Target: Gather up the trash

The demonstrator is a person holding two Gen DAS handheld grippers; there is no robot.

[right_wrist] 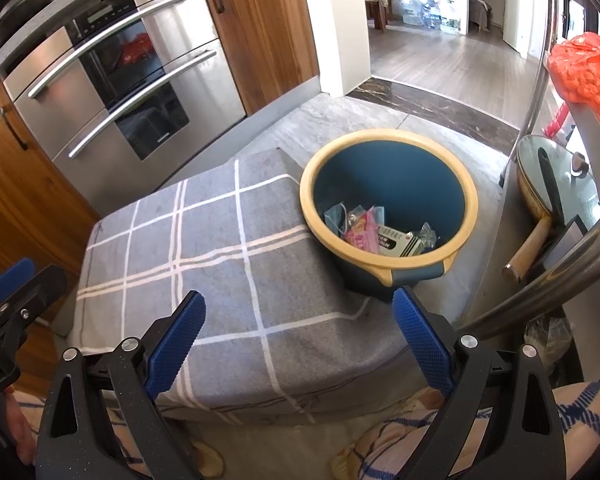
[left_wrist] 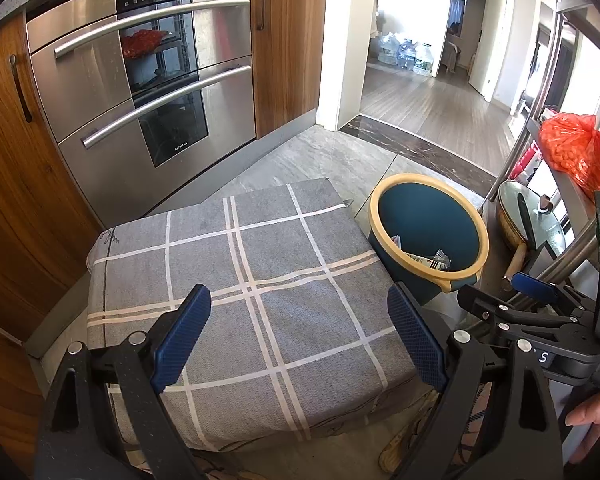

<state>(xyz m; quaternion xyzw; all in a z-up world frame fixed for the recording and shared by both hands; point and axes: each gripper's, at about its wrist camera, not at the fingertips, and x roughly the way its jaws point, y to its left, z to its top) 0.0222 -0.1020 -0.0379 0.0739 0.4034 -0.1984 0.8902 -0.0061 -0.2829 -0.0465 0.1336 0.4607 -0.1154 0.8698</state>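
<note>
A blue bin with a yellow rim [left_wrist: 428, 232] [right_wrist: 392, 204] stands on the floor right of a low surface covered by a grey checked cloth [left_wrist: 240, 292] [right_wrist: 220, 272]. Inside the bin lie several pieces of trash [right_wrist: 380, 232]: a pink wrapper, a white box, a blue mask, crumpled plastic. My left gripper [left_wrist: 300, 336] hovers open over the cloth, nothing between its fingers. My right gripper [right_wrist: 298, 344] hangs open over the cloth's near right corner, just short of the bin. The cloth top is bare.
A steel oven [left_wrist: 140, 80] and wooden cabinets [left_wrist: 288, 40] stand behind the cloth. A metal rack at right holds a red bag [left_wrist: 576, 148] and a lidded pan [right_wrist: 552, 184]. A doorway [left_wrist: 432, 80] opens beyond. The person's legs [right_wrist: 460, 440] show below.
</note>
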